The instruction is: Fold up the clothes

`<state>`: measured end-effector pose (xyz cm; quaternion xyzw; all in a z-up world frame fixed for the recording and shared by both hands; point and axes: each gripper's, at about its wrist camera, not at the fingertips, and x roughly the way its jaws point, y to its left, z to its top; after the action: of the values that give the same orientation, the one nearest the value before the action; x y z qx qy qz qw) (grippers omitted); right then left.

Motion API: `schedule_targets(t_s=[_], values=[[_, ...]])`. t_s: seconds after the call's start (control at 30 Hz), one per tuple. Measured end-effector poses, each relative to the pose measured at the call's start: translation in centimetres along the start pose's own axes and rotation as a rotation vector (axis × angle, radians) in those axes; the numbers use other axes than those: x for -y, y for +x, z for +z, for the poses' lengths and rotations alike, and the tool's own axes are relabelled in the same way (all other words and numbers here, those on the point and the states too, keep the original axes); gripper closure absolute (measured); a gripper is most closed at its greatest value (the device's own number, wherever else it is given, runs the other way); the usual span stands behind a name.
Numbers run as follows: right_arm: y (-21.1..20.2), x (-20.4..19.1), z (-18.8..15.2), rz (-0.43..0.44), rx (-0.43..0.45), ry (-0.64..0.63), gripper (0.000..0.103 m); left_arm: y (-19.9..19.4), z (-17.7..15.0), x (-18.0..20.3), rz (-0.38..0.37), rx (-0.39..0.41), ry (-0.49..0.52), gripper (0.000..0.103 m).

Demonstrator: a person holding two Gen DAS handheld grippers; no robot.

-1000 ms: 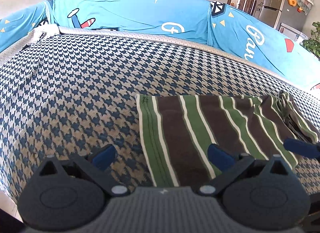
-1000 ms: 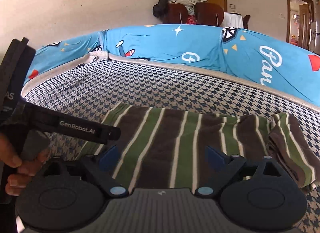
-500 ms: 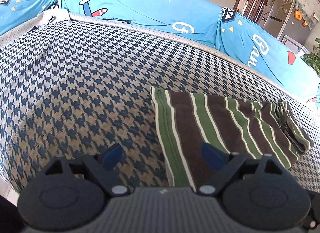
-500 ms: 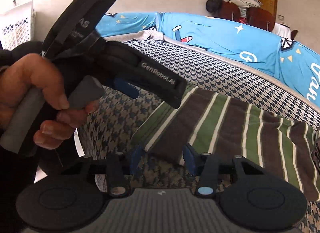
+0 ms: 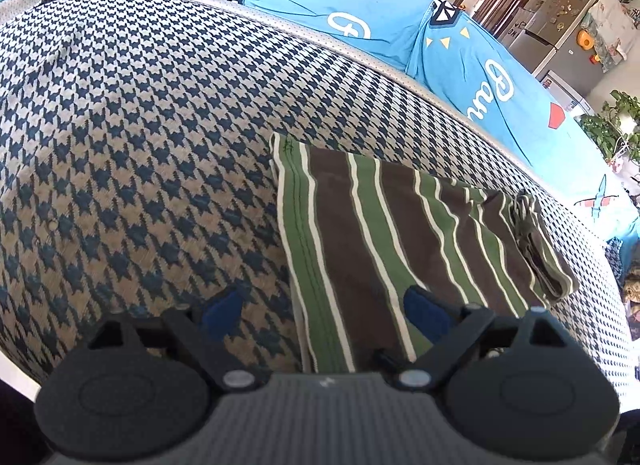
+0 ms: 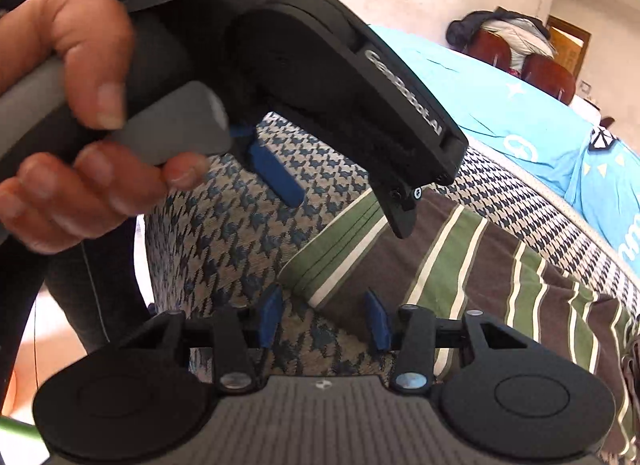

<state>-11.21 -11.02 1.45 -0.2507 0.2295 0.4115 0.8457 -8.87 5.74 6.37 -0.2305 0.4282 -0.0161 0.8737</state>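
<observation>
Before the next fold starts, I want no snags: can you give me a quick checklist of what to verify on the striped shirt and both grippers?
1. Striped shirt lies flat on the sofa cover: ok.
2. Folded sleeve bundle stays on the shirt's far end: ok.
3. Left gripper open, straddling the near edge: ok.
4. Right gripper, just been closing, over the near corner: ok.
5. Right fingers pressing cloth: not ok, not yet.
6. Layers under the corner caught together: cannot tell.
</observation>
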Motion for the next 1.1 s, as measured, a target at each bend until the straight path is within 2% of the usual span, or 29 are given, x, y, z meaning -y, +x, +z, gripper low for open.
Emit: schedule_targets(t_s=[0.07,0.1,0.23,0.43,0.57,0.73,0.9,0.97,1.1], values=[[-0.2,0.5,0.1,0.001,0.001,0.038,0.085,-0.1,0.0,-0.1,-0.03,-0.015,-0.015,0.009],[-0.3,0.7,0.2,0.003,0.001,0.061,0.088,-0.1,0.0,-0.1,-0.05,-0.024,-0.023,0.009],[-0.4,2.4,0.4,0.015,0.006,0.182,0.091,0.1,0.2,0.0,-0.12,-0.063,-0.047,0.009],[-1.0,5.3,0.4,0.043,0.043,0.35,0.092,0.9,0.5,0.3,-0.174,-0.104,-0.079,0.009],[-1.0,5.8,0.4,0.061,0.052,0.361,0.092,1.5,0.5,0.7,-0.233,-0.127,-0.106,0.009],[-0.7,5.1,0.4,0.065,0.029,0.268,0.092,1.7,0.9,1.0,-0.271,-0.131,-0.12,0.01],[0.2,4.0,0.3,0.033,0.006,0.166,0.081,1.7,1.3,1.4,-0.278,-0.141,-0.115,0.01],[0.6,3.7,0.2,0.013,0.003,0.138,0.07,1.8,1.4,1.5,-0.279,-0.145,-0.116,0.01],[1.6,3.9,0.3,-0.001,0.008,0.125,0.067,1.9,1.6,1.7,-0.284,-0.155,-0.118,0.01]])
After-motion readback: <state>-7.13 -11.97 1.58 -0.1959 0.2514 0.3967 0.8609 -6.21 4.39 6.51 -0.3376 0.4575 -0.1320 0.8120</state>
